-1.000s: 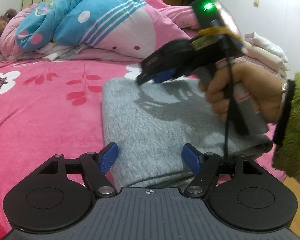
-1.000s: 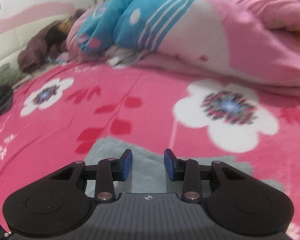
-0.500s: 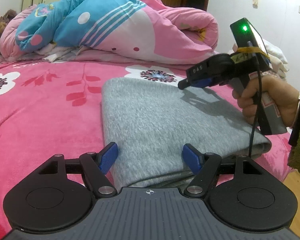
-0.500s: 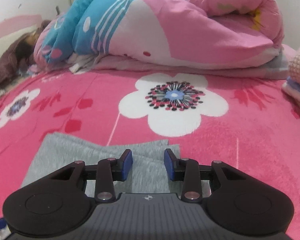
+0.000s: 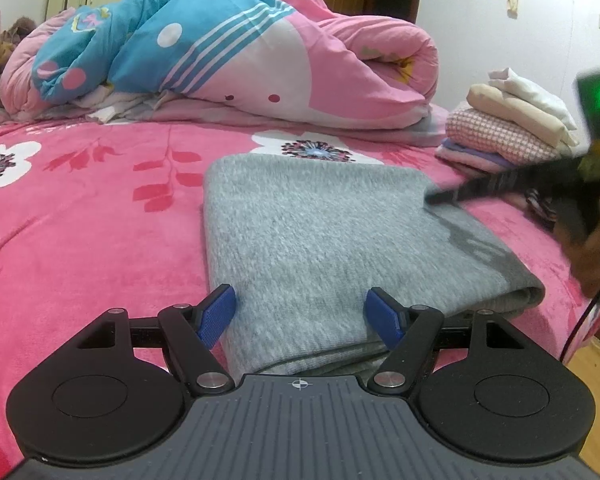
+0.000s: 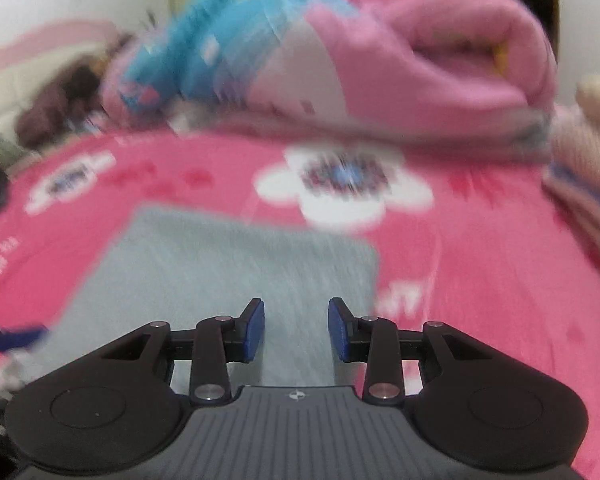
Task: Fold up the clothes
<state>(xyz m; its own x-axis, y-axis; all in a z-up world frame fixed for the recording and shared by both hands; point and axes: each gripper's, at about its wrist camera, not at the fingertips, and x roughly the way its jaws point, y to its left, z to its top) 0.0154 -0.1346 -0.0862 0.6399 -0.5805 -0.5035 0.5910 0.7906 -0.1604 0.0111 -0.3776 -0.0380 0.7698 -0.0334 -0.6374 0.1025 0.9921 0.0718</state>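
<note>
The grey knit garment [image 5: 340,248] lies folded on the pink bed [image 5: 80,248], long axis running near to far, its near edge between the spread left claw [image 5: 302,314], while the empty, part-spread right claw [image 6: 296,330] hovers over its far right corner.

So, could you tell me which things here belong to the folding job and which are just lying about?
Part of the job:
- grey folded garment
- left gripper, open
- right gripper, open
- stack of folded clothes, probably finished pieces

Just lying about:
- pink and blue quilt, rolled up
- pink floral bedspread underneath everything
</note>
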